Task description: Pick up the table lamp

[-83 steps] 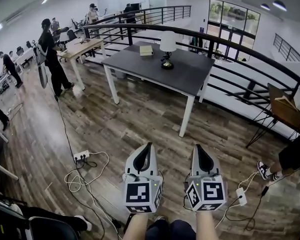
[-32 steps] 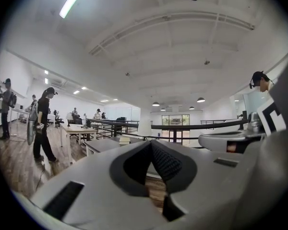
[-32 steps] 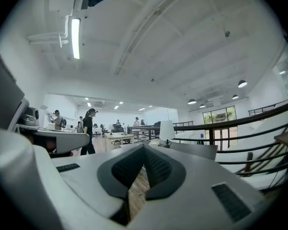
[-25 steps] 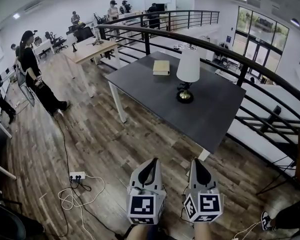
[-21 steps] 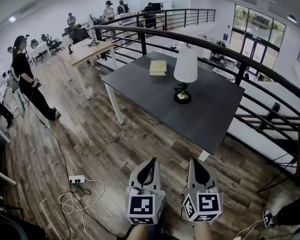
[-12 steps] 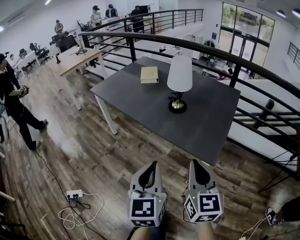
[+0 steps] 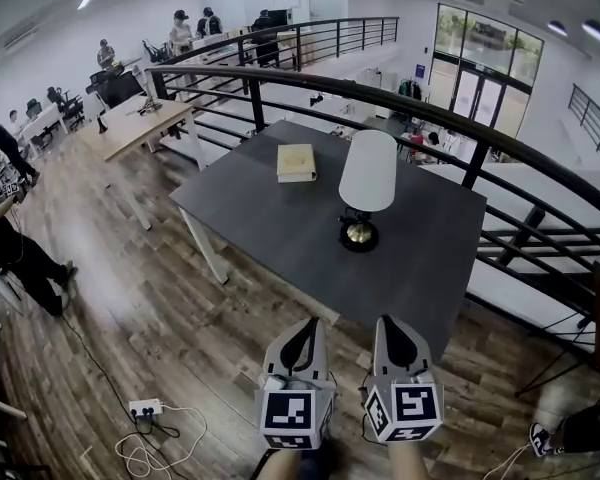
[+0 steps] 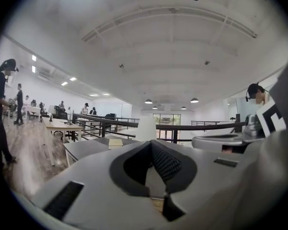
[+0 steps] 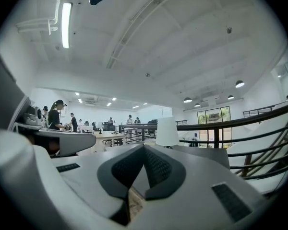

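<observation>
Dark grey bench [image 7: 280, 218] on white legs, table lamp [image 7: 366, 180] upright near its middle, white tapered shade, slim dark stem, round black base with brass centre, left tongs [image 7: 304, 321] and right tongs [image 7: 387, 320] clenched empty, short of the bench's near edge, beige book [image 7: 296, 162] beyond the lamp.

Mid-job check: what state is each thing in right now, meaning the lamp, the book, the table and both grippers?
table lamp: upright on the table, untouched.
book: closed, lying flat beside the lamp, apart from it.
table: standing, bearing the lamp and the book.
left gripper: fingers shut, empty, well clear of the lamp.
right gripper: fingers shut, empty, well clear of the lamp.
</observation>
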A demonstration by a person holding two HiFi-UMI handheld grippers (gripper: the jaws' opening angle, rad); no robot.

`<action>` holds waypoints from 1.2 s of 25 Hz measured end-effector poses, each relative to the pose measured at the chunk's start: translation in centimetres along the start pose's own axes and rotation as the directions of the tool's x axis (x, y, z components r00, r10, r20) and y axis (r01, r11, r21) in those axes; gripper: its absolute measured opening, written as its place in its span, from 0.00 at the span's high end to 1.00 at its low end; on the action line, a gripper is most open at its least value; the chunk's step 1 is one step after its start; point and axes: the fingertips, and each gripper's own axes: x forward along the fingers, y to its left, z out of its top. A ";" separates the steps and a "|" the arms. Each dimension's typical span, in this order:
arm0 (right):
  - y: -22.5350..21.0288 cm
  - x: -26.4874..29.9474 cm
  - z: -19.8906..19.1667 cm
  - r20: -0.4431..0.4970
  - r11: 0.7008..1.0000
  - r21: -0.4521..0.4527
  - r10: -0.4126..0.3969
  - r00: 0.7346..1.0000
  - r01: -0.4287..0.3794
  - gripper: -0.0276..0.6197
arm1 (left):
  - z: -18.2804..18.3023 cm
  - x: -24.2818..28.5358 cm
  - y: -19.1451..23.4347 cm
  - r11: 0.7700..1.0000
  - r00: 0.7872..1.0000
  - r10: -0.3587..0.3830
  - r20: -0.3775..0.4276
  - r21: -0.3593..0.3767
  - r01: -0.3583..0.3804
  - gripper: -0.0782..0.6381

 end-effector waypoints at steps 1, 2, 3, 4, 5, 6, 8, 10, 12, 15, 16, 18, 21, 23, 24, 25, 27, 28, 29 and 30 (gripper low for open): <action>0.0 0.9 0.0 -0.001 1.000 0.001 -0.002 1.000 0.002 0.97 | 0.1 0.7 0.4 1.000 1.000 -0.004 0.001 -0.001 0.004 0.87; -0.1 1.7 0.0 -0.003 1.000 0.001 -0.004 1.000 0.004 0.97 | 0.1 1.4 0.8 1.000 1.000 -0.009 0.002 -0.001 0.009 0.87; -0.1 2.5 0.0 -0.005 1.000 0.001 -0.005 1.000 0.005 0.97 | 0.2 2.0 1.2 1.000 1.000 -0.012 0.002 -0.003 0.012 0.87; 0.0 3.3 -0.1 -0.007 1.000 -0.001 -0.005 1.000 0.005 0.97 | 0.2 2.6 1.7 1.000 1.000 -0.014 0.003 -0.004 0.014 0.87; 0.0 4.0 -0.1 -0.008 1.000 -0.002 -0.006 1.000 0.006 0.97 | 0.2 3.2 2.2 1.000 1.000 -0.016 0.004 -0.006 0.016 0.87; 0.1 4.7 -0.1 -0.007 1.000 -0.004 -0.007 1.000 0.006 0.97 | 0.2 3.7 2.7 1.000 1.000 -0.016 0.005 -0.006 0.016 0.87; 0.1 6.0 0.0 -0.004 1.000 -0.009 -0.009 1.000 0.009 0.97 | 0.3 4.8 3.5 1.000 1.000 -0.018 0.011 -0.005 0.018 0.87; -0.2 7.2 -0.1 -0.004 1.000 -0.014 -0.012 1.000 0.012 0.97 | 0.3 5.9 4.1 1.000 1.000 -0.019 0.012 -0.006 0.020 0.87; -0.3 8.3 -0.3 -0.009 1.000 -0.018 -0.017 1.000 0.017 0.97 | 0.2 6.9 4.8 1.000 1.000 -0.021 0.009 -0.007 0.021 0.87; -0.5 9.4 -0.4 -0.015 0.999 -0.021 -0.028 1.000 0.027 0.97 | 0.1 8.0 5.5 1.000 1.000 -0.028 0.005 -0.011 0.028 0.87; -0.6 9.6 -0.3 -0.016 0.999 -0.020 -0.032 0.999 0.031 0.97 | 0.2 8.2 5.6 0.999 1.000 -0.030 0.004 -0.013 0.030 0.87; -0.9 10.0 -0.3 -0.014 0.999 -0.015 -0.039 0.999 0.038 0.97 | 0.2 8.6 5.7 0.999 0.999 -0.034 0.006 -0.020 0.034 0.87; -1.3 10.7 -0.3 -0.012 0.999 -0.009 -0.043 0.999 0.043 0.97 | 0.2 9.3 5.7 0.999 0.999 -0.043 0.007 -0.019 0.043 0.87; -1.4 11.4 -0.6 -0.019 0.999 -0.010 -0.041 0.999 0.041 0.97 | -0.2 9.9 5.7 0.999 0.999 -0.049 0.001 -0.021 0.049 0.87; -1.5 11.7 -0.7 -0.024 0.999 -0.010 -0.040 0.999 0.039 0.97 | -0.4 10.1 5.7 0.999 0.999 -0.049 -0.003 -0.024 0.049 0.87; -1.5 12.0 -0.9 -0.030 0.999 -0.011 -0.038 0.999 0.037 0.97 | -0.6 10.4 5.9 0.998 0.999 -0.049 -0.008 -0.026 0.049 0.87; -1.5 12.7 -1.3 -0.041 0.999 -0.012 -0.033 0.999 0.032 0.97 | -0.9 11.0 6.3 0.999 0.999 -0.044 -0.017 -0.027 0.044 0.87; -1.6 13.1 -1.4 -0.046 1.000 -0.011 -0.029 0.999 0.028 0.97 | -1.0 11.3 6.5 0.999 0.999 -0.040 -0.020 -0.026 0.040 0.87; -1.7 13.6 -1.5 -0.049 1.000 -0.010 -0.024 0.999 0.024 0.97 | -1.1 11.7 6.7 0.999 0.999 -0.036 -0.023 -0.026 0.035 0.87; -1.8 14.1 -1.6 -0.051 1.000 -0.009 -0.018 0.999 0.018 0.97 | -1.3 12.1 7.0 0.999 0.999 -0.030 -0.025 -0.029 0.030 0.87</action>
